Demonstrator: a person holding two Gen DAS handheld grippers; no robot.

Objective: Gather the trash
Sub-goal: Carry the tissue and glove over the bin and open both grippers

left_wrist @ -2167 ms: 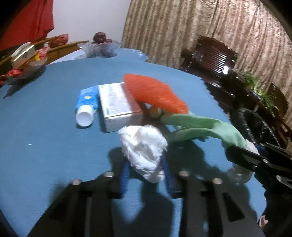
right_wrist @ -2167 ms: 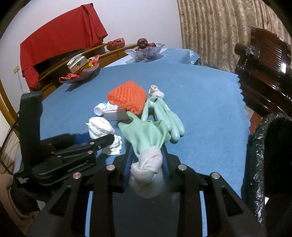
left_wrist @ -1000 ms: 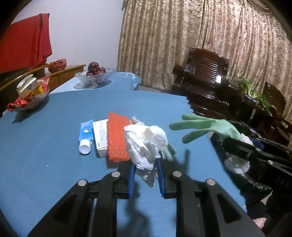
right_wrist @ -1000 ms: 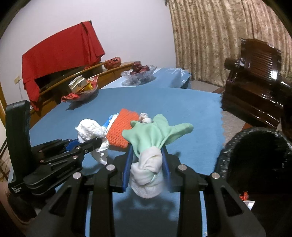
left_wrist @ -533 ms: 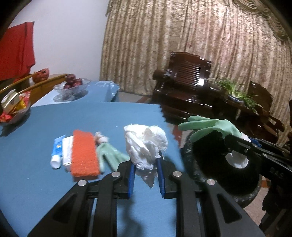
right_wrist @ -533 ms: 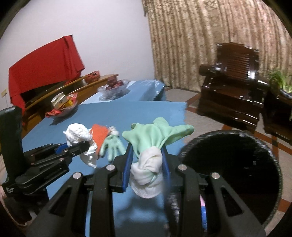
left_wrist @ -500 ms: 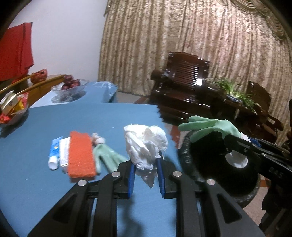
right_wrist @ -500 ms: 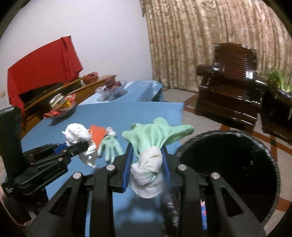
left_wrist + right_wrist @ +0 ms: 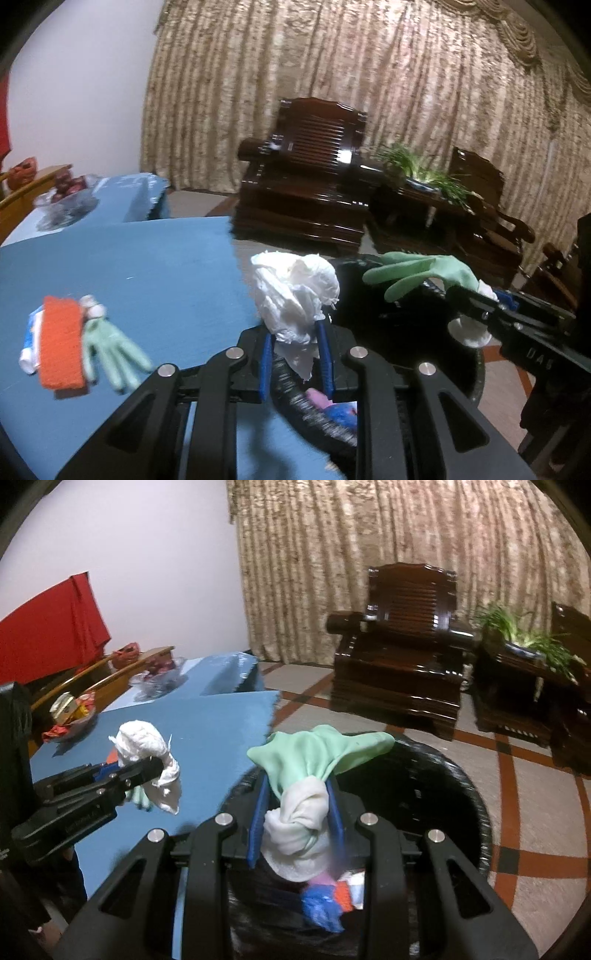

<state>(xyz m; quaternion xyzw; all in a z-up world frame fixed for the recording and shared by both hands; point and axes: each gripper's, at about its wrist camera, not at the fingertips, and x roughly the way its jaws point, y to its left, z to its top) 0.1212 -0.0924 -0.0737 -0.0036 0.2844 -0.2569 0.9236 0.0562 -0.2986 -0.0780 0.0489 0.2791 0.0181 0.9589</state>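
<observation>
My left gripper is shut on a crumpled white tissue wad and holds it over the table's right edge, at the rim of a black-lined trash bin. My right gripper is shut on a green rubber glove with a white cuff and holds it above the open bin, which has colourful trash inside. The tissue and the glove each show in the other wrist view.
On the blue table lie a second green glove, an orange sponge over a box and a tube. Bowls of fruit and snacks stand at the far side. Dark wooden armchairs stand behind the bin.
Both grippers have swung right off the table towards the bin, each still holding its item. The bin is now right under the right gripper.
</observation>
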